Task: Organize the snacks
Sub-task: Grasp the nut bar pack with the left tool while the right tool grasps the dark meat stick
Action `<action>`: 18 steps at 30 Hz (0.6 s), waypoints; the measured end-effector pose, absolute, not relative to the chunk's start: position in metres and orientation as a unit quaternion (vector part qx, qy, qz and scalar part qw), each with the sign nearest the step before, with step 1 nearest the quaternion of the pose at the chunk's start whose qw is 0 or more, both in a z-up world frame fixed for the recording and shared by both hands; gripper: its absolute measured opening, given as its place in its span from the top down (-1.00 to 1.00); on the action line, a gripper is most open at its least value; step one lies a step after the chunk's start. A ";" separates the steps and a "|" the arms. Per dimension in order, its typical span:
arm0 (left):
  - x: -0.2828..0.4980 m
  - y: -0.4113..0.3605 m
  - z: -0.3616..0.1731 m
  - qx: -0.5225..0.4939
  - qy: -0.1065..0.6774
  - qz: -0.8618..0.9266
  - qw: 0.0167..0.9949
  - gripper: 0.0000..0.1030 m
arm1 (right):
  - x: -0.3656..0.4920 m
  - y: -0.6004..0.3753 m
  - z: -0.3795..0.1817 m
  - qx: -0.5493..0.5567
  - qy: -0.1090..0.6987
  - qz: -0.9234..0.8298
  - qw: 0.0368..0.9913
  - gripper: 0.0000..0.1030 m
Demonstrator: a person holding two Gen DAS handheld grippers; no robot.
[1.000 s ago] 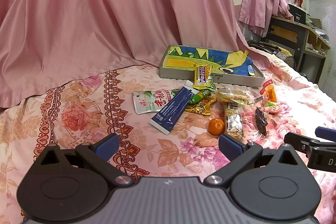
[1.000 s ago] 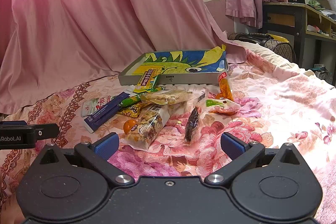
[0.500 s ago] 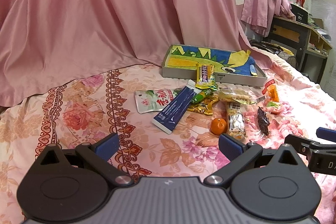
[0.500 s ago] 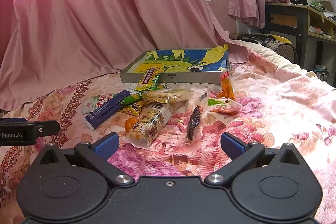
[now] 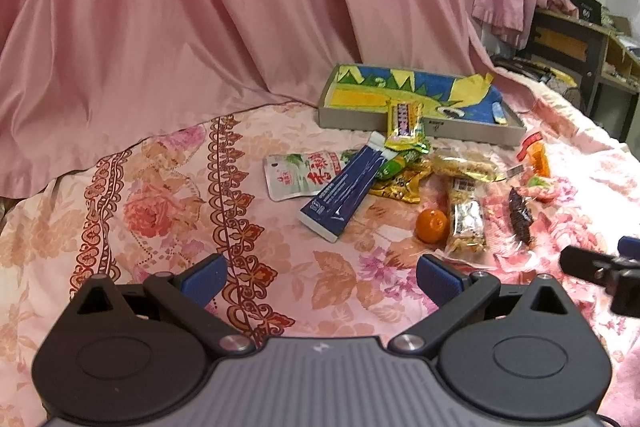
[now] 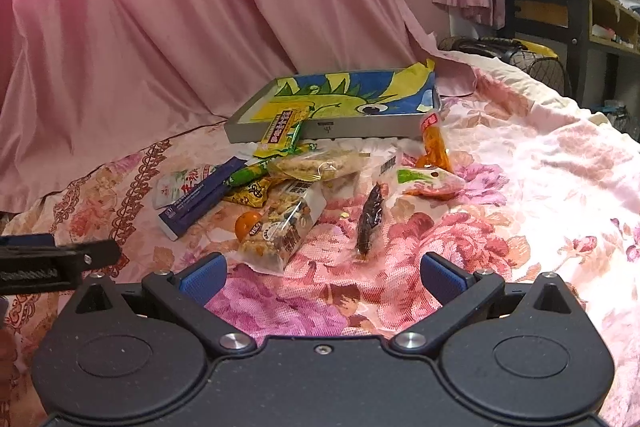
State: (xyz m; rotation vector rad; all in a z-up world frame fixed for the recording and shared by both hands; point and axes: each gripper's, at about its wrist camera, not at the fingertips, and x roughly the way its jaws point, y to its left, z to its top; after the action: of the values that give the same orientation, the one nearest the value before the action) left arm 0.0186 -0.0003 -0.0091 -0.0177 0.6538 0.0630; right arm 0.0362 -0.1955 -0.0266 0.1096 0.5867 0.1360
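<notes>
Both tools hover low over the bed [image 5: 168,187], near edge of the scene, with nothing picked up yet. The left gripper [image 5: 320,275] has its fingers spread wide and empty, and the right gripper [image 6: 322,273] likewise stands wide open with nothing between its blue pads; that spread probably suits an approach to flat, crinkly packets.

The snacks lie in a loose heap on the floral bedspread, just in front of a shallow tray [image 6: 320,131] with a bright painted lining, likely the place they are meant to go. One yellow bar [image 5: 404,119] leans on the tray's near wall. A long navy packet [image 5: 344,187] lies across a white-and-green pouch [image 5: 296,175], so the pouch would be awkward to lift first. A small orange [image 5: 431,225] sits touching a clear granola bar [image 6: 284,227], and a dark dried-fruit strip [image 6: 370,219] lies by itself, the easiest single grab for the right tool.

The left view shows the navy packet and pouch plainly and looks down into the tray's floor. The right view is lower: it shows the granola bar's label, an orange tube [image 6: 434,143] leaning by the tray's right corner and a pink-and-green packet [image 6: 428,181] below it, which the left view renders small.
</notes>
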 end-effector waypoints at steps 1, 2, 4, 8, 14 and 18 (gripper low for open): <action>0.022 0.000 -0.011 -0.010 0.328 0.033 0.944 -0.99 | 0.037 -0.197 -0.025 0.055 0.288 0.068 0.954 -0.99; 0.026 0.000 -0.012 -0.012 0.334 0.035 0.942 -0.99 | 0.039 -0.198 -0.024 0.054 0.287 0.069 0.954 -0.99; 0.034 -0.001 -0.015 -0.015 0.346 0.037 0.937 -0.99 | 0.043 -0.201 -0.021 0.053 0.283 0.070 0.955 -0.99; 0.049 -0.006 -0.019 -0.012 0.358 0.031 0.933 -0.99 | 0.056 -0.214 -0.016 0.048 0.271 0.077 0.958 -0.99; 0.071 -0.024 -0.019 0.004 0.357 -0.004 0.934 -0.99 | 0.086 -0.235 -0.013 0.055 0.294 0.083 0.951 -0.99; 0.084 -0.039 -0.017 0.014 0.347 -0.038 0.937 -0.99 | 0.112 -0.243 -0.016 0.034 0.299 0.089 0.950 -0.99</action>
State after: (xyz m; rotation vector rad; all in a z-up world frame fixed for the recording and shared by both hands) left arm 0.0836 -0.0393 -0.0172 0.0286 0.7092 -0.0773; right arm 0.1121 -0.2426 -0.0162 0.0686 0.6075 0.1806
